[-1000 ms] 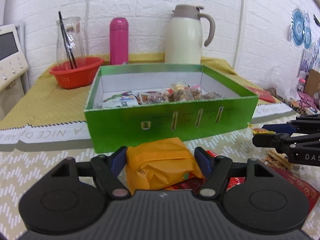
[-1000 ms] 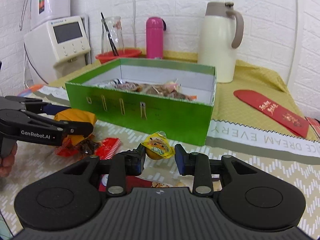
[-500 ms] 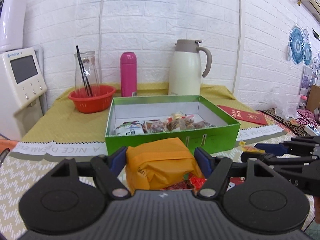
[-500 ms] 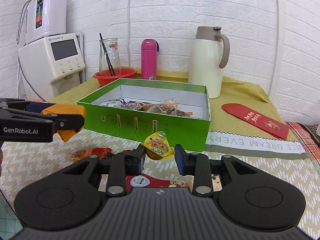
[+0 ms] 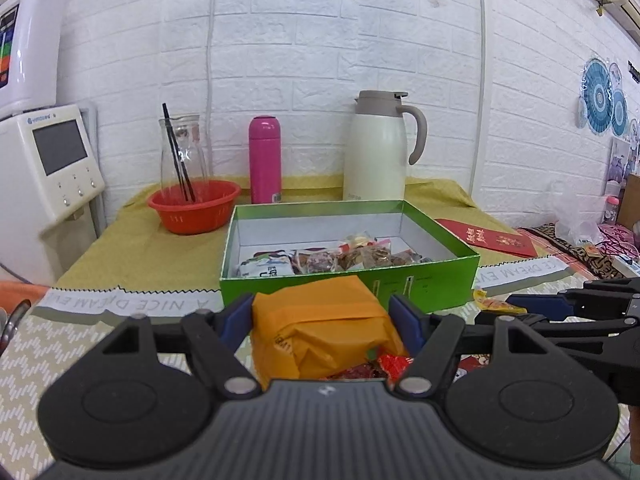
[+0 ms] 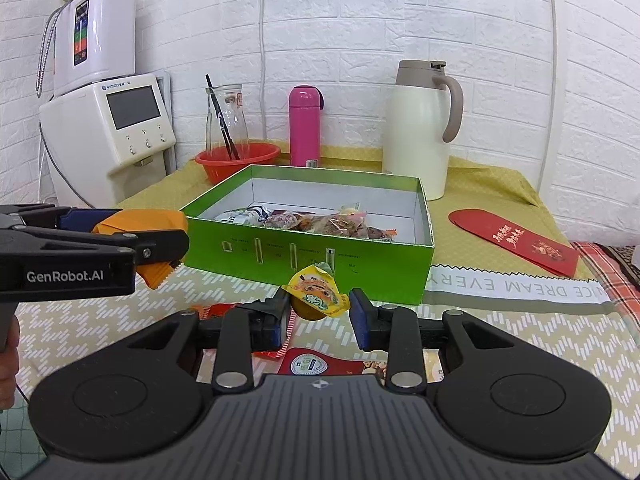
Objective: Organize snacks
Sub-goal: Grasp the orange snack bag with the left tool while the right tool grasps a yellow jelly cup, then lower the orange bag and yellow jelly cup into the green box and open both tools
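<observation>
My left gripper [image 5: 322, 312] is shut on a plump orange snack packet [image 5: 320, 332], held in the air in front of the green box [image 5: 348, 284]. My right gripper [image 6: 318, 308] is shut on a small yellow snack packet [image 6: 316, 290], also lifted before the green box [image 6: 312, 260]. Several wrapped snacks [image 6: 312, 220] lie inside the box along its near wall. In the right wrist view the left gripper [image 6: 160, 240] with its orange packet [image 6: 152, 220] shows at the left, level with the box's near corner.
Red snack wrappers [image 6: 320, 364] lie on the patterned table below the grippers. Behind the box stand a red basket [image 5: 194, 210], a glass carafe [image 5: 182, 152], a pink bottle [image 5: 264, 160] and a cream jug [image 5: 378, 148]. A red envelope [image 6: 516, 240] lies right; a white appliance [image 6: 120, 132] stands left.
Both grippers have risen and drawn back from the box with their packets still gripped; the box now looks smaller and lower, and more of the wall shows.
</observation>
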{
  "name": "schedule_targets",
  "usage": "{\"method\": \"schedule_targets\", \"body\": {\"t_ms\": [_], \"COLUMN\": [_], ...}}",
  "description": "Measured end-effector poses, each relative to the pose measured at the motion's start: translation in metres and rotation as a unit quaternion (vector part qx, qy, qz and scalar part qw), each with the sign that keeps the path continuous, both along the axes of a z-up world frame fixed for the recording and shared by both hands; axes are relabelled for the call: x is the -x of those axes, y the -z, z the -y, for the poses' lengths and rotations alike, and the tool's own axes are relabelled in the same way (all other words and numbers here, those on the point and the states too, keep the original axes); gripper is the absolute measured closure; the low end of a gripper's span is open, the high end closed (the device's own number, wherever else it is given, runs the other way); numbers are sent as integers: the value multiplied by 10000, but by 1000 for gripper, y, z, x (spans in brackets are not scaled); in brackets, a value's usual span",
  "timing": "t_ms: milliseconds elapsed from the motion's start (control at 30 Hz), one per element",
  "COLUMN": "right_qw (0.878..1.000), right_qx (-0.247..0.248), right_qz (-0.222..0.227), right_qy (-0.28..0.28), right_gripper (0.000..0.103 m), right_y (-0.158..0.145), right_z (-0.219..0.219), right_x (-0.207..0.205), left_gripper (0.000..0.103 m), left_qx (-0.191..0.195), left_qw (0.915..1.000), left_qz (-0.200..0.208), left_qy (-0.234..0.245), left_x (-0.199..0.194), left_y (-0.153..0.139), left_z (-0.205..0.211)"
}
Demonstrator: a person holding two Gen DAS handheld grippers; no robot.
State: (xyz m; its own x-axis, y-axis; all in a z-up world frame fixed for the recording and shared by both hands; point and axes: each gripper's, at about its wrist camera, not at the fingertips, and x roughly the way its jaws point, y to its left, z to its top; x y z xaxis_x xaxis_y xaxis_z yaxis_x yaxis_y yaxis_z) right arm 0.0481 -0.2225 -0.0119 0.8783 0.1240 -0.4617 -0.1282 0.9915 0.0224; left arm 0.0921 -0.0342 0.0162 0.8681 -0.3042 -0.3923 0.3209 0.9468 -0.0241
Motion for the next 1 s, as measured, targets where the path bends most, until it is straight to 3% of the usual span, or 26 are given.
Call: {"method": "schedule_targets", "body": {"t_ms": [300,500,633,800,1000], "right_qw": [9999,9977,9973,9991,9995], "right_qx": [-95,-440,-312,-136,-200], "right_qz": [101,511,638,346,-37], "right_qy": [7,74,209,215,261], "right_gripper": [47,47,46,46,46], "right_y": [-6,-26,-30,-18,6], "right_z": [3,15,15,14,19], "right_x": [1,-33,-70,-120,-153], "left_gripper": [31,31,31,34,34], "left_qx": [137,299,276,225,254], "left_qw": [9997,9991,9992,9997,9992], "left_qz": [-5,189,236,-34,-291], "left_qy": [-211,-251,-151,-47,-37], "left_x": [-14,-61,-100,-145,-171], "left_y": [-5,-18,-16,2,21], "left_z": [-10,-6,8,22,24]}}
